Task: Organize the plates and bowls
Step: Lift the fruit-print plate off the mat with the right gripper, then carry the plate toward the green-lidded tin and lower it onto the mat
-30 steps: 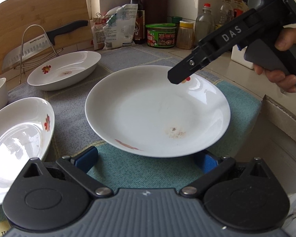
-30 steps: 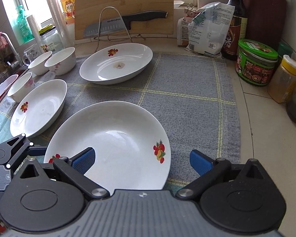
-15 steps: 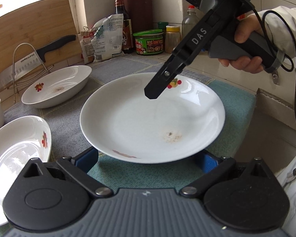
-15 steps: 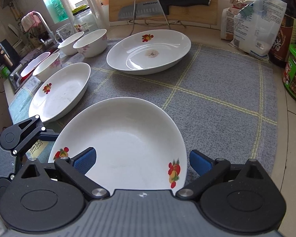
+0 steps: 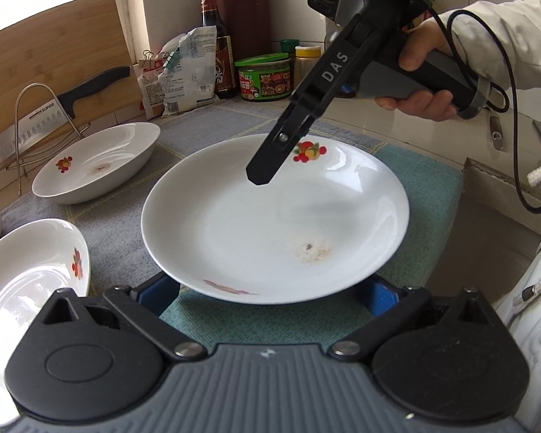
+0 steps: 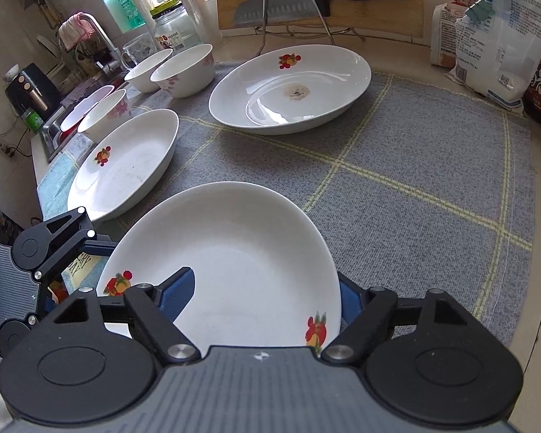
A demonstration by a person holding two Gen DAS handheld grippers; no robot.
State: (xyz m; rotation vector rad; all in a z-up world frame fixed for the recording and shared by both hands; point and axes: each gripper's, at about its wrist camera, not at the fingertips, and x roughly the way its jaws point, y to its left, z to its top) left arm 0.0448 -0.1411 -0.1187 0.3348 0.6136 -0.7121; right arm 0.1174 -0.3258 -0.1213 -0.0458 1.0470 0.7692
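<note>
A slip is judged the main risk: the near plate [image 5: 274,223] is smooth and glazed, and if it were lifted by one edge with too shallow a bite it could tilt out and strike the desk [image 6: 414,195] or the other dishes. A knock between the two tools is also possible, since both are crowded over the same plate. The left hand-held gripper [image 5: 270,290] is spread wide, its blue pads [image 5: 158,294] seen at either side of the plate's near rim and partly hidden beneath it; whether they touch it cannot be told. The right hand-held gripper [image 6: 259,297] is likewise wide, one pad over the plate's inside and the other outside its rim, so the rim is straddled but not clamped. Nothing is held by either. Ahead and to the left of the right hand-held gripper a second plate [image 6: 126,166] lies; a third plate [image 6: 292,90] lies farther ahead, with bowls [image 6: 184,68] beyond at the left.
</note>
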